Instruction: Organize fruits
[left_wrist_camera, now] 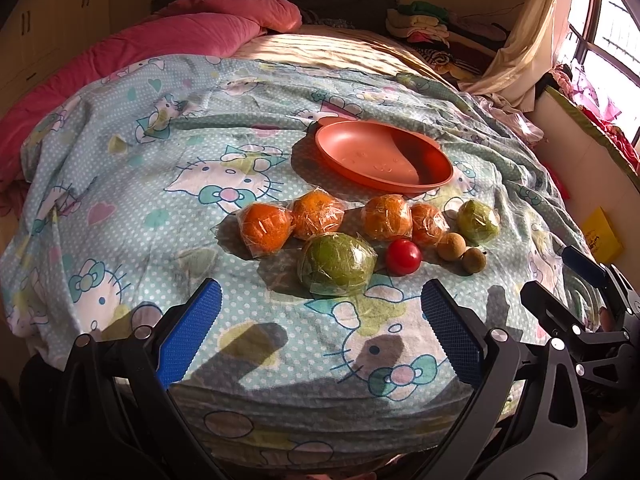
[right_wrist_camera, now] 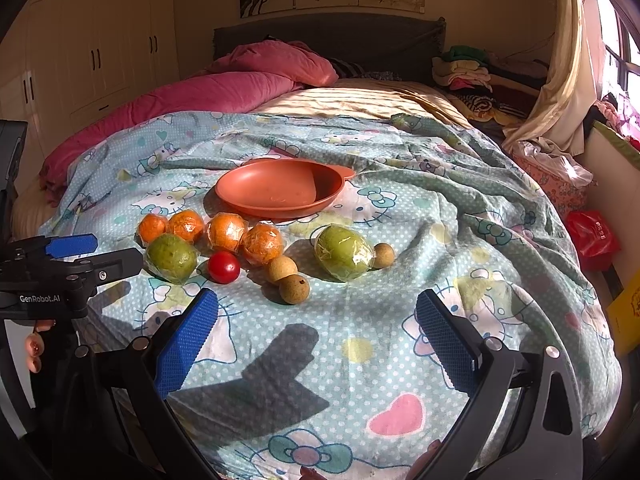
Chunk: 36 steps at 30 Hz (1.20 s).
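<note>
An empty orange plate (left_wrist_camera: 376, 160) (right_wrist_camera: 276, 188) lies on the patterned bed cover. In front of it lie several plastic-wrapped oranges (left_wrist_camera: 264, 228) (right_wrist_camera: 226, 232), two wrapped green fruits (left_wrist_camera: 336, 262) (right_wrist_camera: 344, 252), a red tomato (left_wrist_camera: 403, 257) (right_wrist_camera: 224, 267) and small brown round fruits (left_wrist_camera: 451, 246) (right_wrist_camera: 294, 289). My left gripper (left_wrist_camera: 320, 320) is open and empty, just short of the nearer green fruit. My right gripper (right_wrist_camera: 316, 324) is open and empty, short of the brown fruits. Each gripper also shows at the edge of the other's view, the right one (left_wrist_camera: 580, 280) and the left one (right_wrist_camera: 80, 256).
The blue cartoon-print cover (left_wrist_camera: 200, 176) (right_wrist_camera: 440, 220) is wrinkled and drops off at the right. A pink quilt (left_wrist_camera: 160, 48) (right_wrist_camera: 180, 96) lies at the back left, and folded clothes (left_wrist_camera: 424, 24) (right_wrist_camera: 464, 68) at the back right. A yellow box (left_wrist_camera: 600, 234) and a red bag (right_wrist_camera: 592, 236) sit beside the bed.
</note>
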Motion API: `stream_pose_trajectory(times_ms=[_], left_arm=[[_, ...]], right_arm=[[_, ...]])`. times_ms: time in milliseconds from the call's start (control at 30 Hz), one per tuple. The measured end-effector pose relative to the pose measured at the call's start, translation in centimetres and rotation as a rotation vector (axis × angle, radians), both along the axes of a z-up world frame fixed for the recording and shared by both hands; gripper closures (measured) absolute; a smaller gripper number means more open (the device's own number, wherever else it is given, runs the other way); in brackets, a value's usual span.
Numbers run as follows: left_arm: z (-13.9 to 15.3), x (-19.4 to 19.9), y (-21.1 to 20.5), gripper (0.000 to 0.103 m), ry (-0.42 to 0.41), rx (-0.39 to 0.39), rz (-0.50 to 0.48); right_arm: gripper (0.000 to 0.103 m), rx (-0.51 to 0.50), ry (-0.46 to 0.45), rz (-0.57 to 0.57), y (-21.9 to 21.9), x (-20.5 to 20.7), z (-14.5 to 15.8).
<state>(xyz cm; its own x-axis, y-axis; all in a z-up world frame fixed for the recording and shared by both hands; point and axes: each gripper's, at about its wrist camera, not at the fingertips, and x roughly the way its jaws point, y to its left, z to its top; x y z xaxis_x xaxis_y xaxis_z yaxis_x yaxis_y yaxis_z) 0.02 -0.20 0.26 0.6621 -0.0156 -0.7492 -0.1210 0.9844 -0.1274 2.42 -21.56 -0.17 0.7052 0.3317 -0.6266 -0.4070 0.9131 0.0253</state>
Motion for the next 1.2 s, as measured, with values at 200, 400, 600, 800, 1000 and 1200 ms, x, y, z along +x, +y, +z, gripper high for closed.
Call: stream_pose_trajectory(times_ms=[200, 400, 600, 800, 1000, 1200], left_arm=[[-0.5, 0.2, 0.2, 0.009, 0.011, -0.011, -0.005], [-1.4, 0.7, 1.1, 0.009, 0.038, -0.059, -0.012], [-1.8, 1.5, 1.4, 0.009, 0.067, -0.054, -0.022], [-1.9, 2.5, 1.3, 0.015, 0.08, -0.065, -0.05], [-2.2, 3.2, 0.8, 0.033, 0.091, -0.071, -0.08], [-2.4, 3.7, 0.2, 0.042, 0.091, -0.073, -0.1]], right_arm=[[0.004, 0.002, 0.01, 0.006, 0.1, 0.3, -0.3], [0.004, -0.016, 0.03, 0.036, 0.6, 1.2, -0.8], [0.004, -0.04, 0.073, 0.053, 1.1, 2.9, -1.9], [0.009, -0.049, 0.091, 0.08, 1.8, 4.1, -2.5], [0.047, -0.071, 0.139, 0.132, 2.8, 5.0, -3.7], [0.067, -0.06, 0.151, 0.169, 3.1, 5.3, -4.2]])
